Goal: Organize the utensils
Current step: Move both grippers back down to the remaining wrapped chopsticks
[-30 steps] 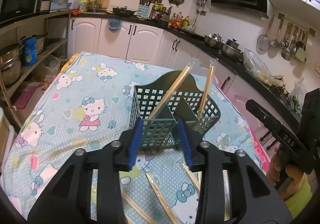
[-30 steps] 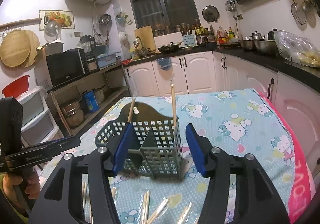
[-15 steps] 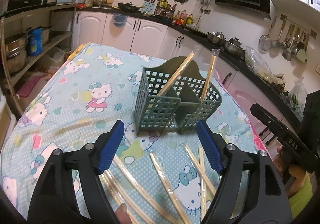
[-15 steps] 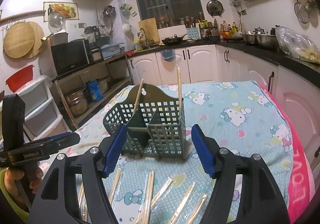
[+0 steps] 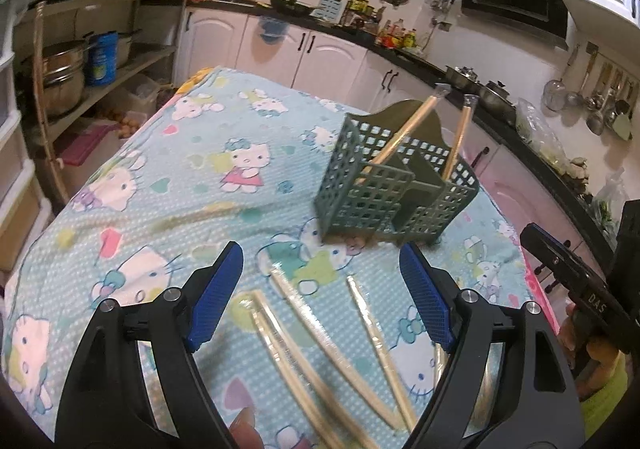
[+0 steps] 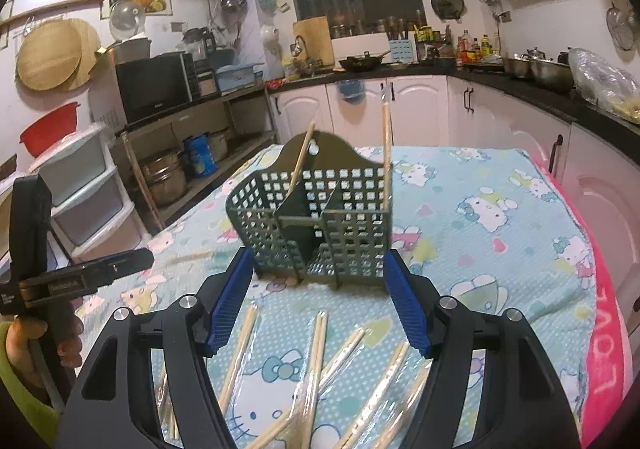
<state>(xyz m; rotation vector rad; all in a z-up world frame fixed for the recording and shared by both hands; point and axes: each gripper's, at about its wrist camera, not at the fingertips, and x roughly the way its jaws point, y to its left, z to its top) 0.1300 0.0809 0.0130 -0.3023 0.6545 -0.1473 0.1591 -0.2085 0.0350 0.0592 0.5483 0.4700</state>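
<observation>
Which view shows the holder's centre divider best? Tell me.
Right wrist: the green utensil holder faces it squarely, so the divider shows edge-on. Left wrist sees the holder obliquely from one corner.

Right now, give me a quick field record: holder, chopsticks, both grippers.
holder: green mesh holder upright on the cloth, divided into compartments
in holder: two wrapped chopsticks, leaning, in separate compartments
loose chopsticks: several wrapped ones flat on the cloth, on the near side of the holder
left gripper: open, holding nothing, above the loose chopsticks
right gripper: open, holding nothing, holder ahead between its blue pads
</observation>
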